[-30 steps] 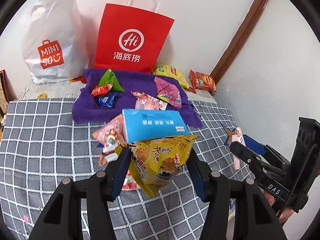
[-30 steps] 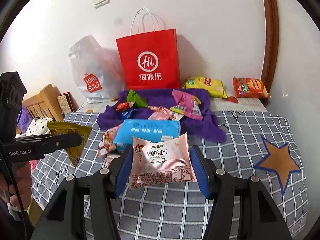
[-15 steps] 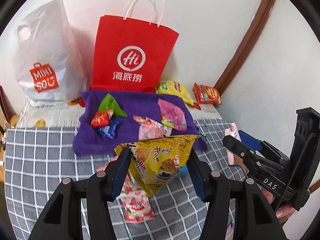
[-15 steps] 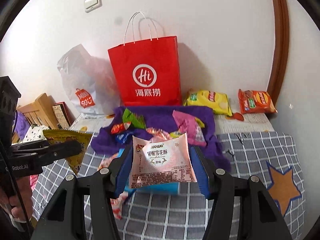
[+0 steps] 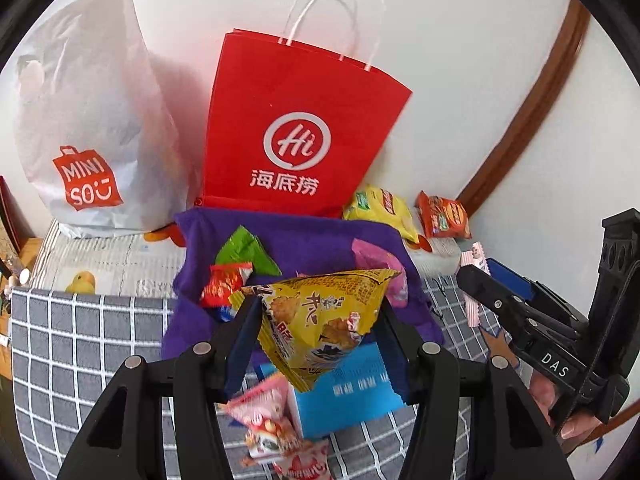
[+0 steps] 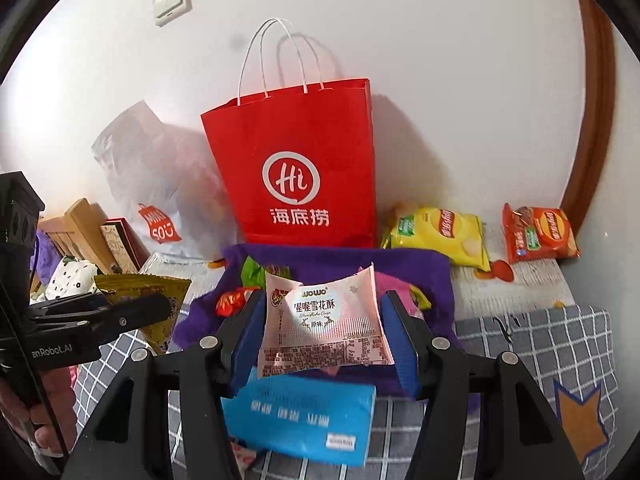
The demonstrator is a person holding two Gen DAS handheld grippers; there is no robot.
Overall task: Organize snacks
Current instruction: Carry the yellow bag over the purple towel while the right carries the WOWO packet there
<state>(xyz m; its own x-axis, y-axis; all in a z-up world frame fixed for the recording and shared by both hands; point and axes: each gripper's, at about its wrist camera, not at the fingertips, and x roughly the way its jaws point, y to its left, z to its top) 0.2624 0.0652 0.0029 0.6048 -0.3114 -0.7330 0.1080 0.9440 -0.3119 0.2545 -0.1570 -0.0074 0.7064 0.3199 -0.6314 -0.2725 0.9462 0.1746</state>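
My left gripper (image 5: 320,336) is shut on a yellow snack packet (image 5: 320,316) and holds it in the air above the bed. My right gripper (image 6: 324,340) is shut on a pink snack packet (image 6: 324,320), also held in the air. Both face a red paper bag (image 5: 296,128), which also shows in the right wrist view (image 6: 298,168), standing upright against the wall. Loose snacks lie on a purple cloth (image 5: 304,240) in front of the bag. A blue box (image 6: 300,420) lies below the grippers.
A white Miniso bag (image 5: 88,128) stands left of the red bag. A yellow chip bag (image 6: 440,236) and an orange chip bag (image 6: 538,234) lie at the right by the wall. Small packets (image 5: 276,432) lie on the checked grey cover (image 5: 80,340).
Both grippers have risen and moved forward toward the red paper bag, each carrying its packet. The bag looks larger and nearer now.
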